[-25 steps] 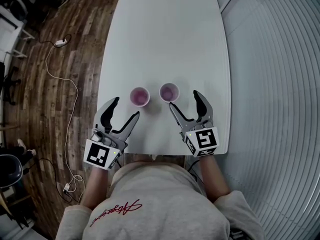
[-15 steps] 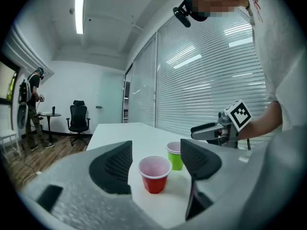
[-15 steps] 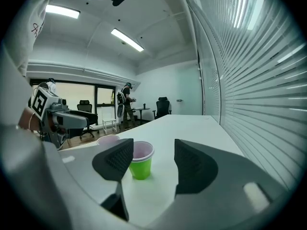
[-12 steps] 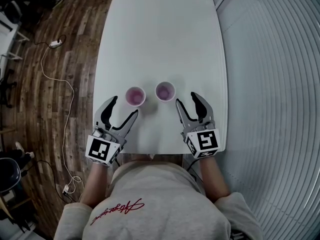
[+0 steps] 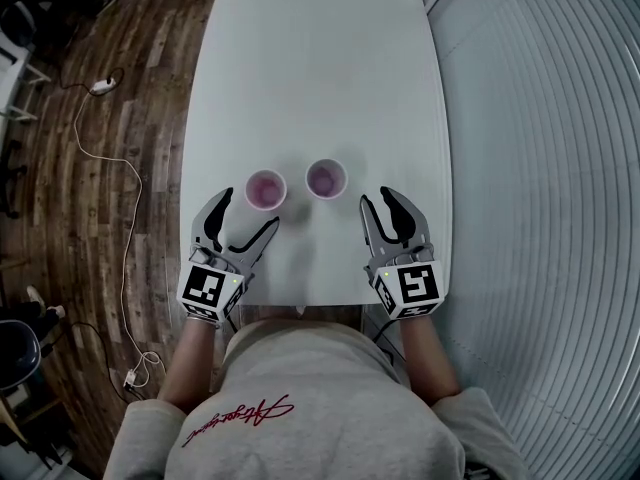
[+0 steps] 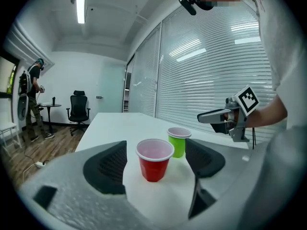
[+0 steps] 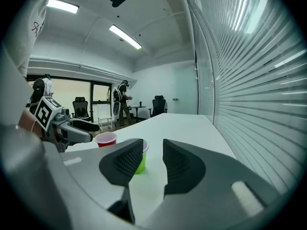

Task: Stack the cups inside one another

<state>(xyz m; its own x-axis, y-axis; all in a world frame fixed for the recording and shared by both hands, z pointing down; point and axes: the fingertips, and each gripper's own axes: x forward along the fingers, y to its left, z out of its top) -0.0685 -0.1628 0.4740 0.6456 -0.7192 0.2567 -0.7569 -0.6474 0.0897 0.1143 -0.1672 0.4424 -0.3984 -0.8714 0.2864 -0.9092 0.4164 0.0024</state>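
Note:
Two small cups stand side by side on the white table (image 5: 320, 68). The red cup (image 5: 265, 189) (image 6: 154, 159) is on the left and the green cup (image 5: 326, 179) (image 6: 179, 142) on the right, both upright with pale insides. My left gripper (image 5: 247, 215) is open just short of the red cup; its jaws have just been opening and touch nothing. My right gripper (image 5: 378, 200) is right of the green cup (image 7: 140, 161), which its left jaw partly hides in the right gripper view. Its jaws have just been closing to a narrow gap with nothing between them.
The near table edge (image 5: 300, 306) runs just behind both grippers. Wood floor with a trailing cable (image 5: 130, 218) lies left of the table, and a wall of blinds (image 5: 540, 168) runs along its right. An office chair (image 6: 78, 108) and a standing person (image 6: 31, 99) are far off.
The left jaws have spread wider and that gripper has sunk towards the table. The right jaws have narrowed from wide open to a slim gap. Both cups stay put.

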